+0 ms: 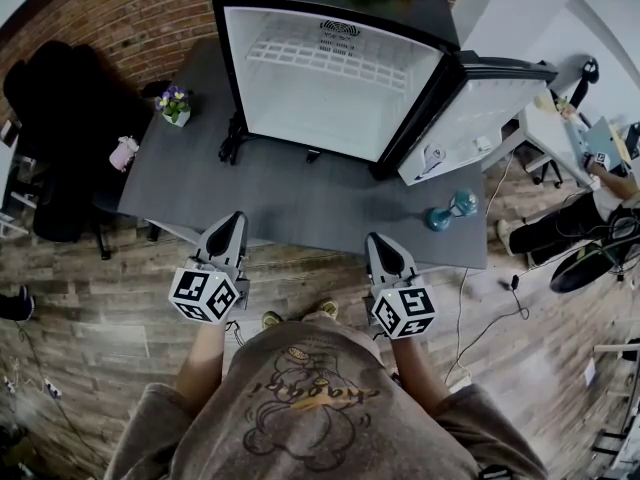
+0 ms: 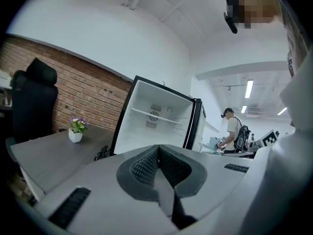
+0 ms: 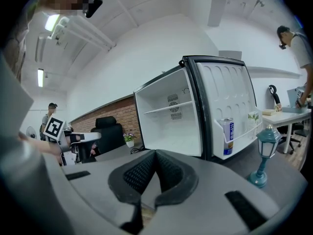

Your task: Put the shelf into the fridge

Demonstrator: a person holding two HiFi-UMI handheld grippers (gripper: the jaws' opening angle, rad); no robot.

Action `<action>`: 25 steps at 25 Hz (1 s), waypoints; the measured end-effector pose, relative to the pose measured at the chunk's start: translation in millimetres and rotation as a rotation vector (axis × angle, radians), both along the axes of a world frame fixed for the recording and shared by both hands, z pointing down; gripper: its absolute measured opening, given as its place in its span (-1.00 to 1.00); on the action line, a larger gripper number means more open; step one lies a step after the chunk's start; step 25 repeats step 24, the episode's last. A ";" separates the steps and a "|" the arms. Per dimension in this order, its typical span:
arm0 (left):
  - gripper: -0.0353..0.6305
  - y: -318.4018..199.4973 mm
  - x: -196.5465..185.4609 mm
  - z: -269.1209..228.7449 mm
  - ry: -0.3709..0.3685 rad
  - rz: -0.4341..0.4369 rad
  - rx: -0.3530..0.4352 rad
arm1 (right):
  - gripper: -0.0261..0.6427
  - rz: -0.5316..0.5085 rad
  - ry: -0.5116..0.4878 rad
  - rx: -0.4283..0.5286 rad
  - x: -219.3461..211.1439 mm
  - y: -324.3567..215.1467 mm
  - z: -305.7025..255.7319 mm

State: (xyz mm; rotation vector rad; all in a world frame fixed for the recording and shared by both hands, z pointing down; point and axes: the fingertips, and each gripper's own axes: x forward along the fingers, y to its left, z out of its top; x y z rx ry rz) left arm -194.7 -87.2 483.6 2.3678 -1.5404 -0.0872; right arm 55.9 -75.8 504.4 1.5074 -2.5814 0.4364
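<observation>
From the head view, a black-cased mini fridge with a white interior (image 1: pixel 340 68) stands on a dark grey table (image 1: pixel 300 198), its door swung open to the right. A white wire shelf (image 1: pixel 320 58) lies level across the upper part of the cavity. The left gripper (image 1: pixel 235 220) and the right gripper (image 1: pixel 379 241) hover side by side at the table's near edge, well apart from the fridge. A small white pot of purple flowers (image 1: pixel 174 105) sits at the table's far left, and a teal lantern-shaped ornament (image 1: pixel 450 210) lies near the door.

In the left gripper view, the left gripper's (image 2: pixel 157 153) jaws are pressed together with nothing between them (only the ribbed pads meet). Beyond them the shelf (image 2: pixel 156 116) spans the fridge (image 2: pixel 151 129).

In the right gripper view, the right gripper (image 3: pixel 155 158) is likewise closed and empty. The shelf (image 3: pixel 171 106) sits high in the fridge (image 3: pixel 171 126), and a blue drink can (image 3: pixel 227 136) stands in the door rack.
</observation>
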 end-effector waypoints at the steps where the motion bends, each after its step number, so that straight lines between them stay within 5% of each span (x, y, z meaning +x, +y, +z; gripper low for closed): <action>1: -0.81 0.0 0.5 -0.3 0.003 0.001 -0.001 | -0.94 0.002 0.000 0.000 0.1 0.5 -0.2; 25: -0.81 -3.6 2.2 4.1 0.069 0.004 -0.033 | -0.94 0.006 -0.013 0.011 -11.0 -4.9 -5.9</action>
